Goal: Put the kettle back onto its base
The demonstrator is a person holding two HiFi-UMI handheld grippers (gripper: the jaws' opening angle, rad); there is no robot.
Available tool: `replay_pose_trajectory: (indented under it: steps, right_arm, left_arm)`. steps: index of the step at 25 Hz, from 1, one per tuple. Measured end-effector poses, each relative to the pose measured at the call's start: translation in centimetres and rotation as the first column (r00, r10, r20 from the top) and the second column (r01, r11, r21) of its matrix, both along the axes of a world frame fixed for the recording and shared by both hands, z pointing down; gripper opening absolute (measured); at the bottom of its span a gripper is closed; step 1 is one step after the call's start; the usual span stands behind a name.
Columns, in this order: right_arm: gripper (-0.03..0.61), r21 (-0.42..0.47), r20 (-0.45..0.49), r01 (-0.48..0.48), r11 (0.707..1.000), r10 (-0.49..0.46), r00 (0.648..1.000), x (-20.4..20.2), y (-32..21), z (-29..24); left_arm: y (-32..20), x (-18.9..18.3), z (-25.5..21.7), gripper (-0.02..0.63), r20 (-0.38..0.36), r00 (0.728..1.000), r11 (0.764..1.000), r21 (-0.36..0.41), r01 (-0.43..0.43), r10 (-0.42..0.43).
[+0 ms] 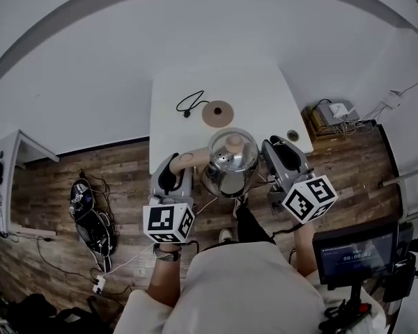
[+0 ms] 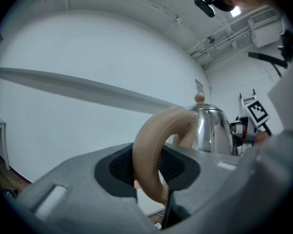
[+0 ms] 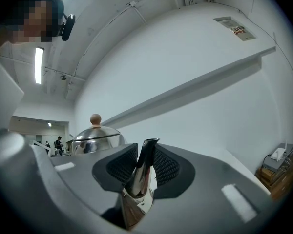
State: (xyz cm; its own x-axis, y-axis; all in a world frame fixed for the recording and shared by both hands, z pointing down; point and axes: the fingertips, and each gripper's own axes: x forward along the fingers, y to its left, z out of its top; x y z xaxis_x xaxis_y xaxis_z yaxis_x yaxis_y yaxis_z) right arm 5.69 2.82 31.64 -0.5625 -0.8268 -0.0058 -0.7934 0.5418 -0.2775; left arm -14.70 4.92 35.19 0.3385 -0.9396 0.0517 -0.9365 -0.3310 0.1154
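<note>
While my left hand-held gripper (image 1: pixel 175 172) pinches the handle (image 2: pixel 149 150) and my right hand-held gripper (image 1: pixel 273 155) the spout (image 3: pixel 142 172), the kettle (image 1: pixel 228 164) is held at the worktop's (image 1: pixel 265 103) near edge; next I'd carry it farther, level, onto the base (image 1: pixel 217 113).

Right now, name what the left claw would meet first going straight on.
The kettle's tan handle, already clamped in the left claw; beyond it, probably only air above the white table, though depth is unclear.
</note>
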Motion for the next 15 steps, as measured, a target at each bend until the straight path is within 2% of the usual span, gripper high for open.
replay_pose_trajectory:
  steps: [8,15]
  right_arm:
    - [0.094,0.02,0.003,0.001,1.0,-0.001,1.0,-0.1,-0.3,-0.5]
    - [0.094,0.008,0.007,0.009,1.0,-0.009,1.0,0.1,-4.1,0.1]
  left_arm:
    - [0.1,-0.1,-0.5,0.118,0.015,1.0,1.0,0.017,0.007,-0.007]
    - [-3.6,0.1,0.0,0.118,0.017,1.0,1.0,0.009,0.021,-0.021]
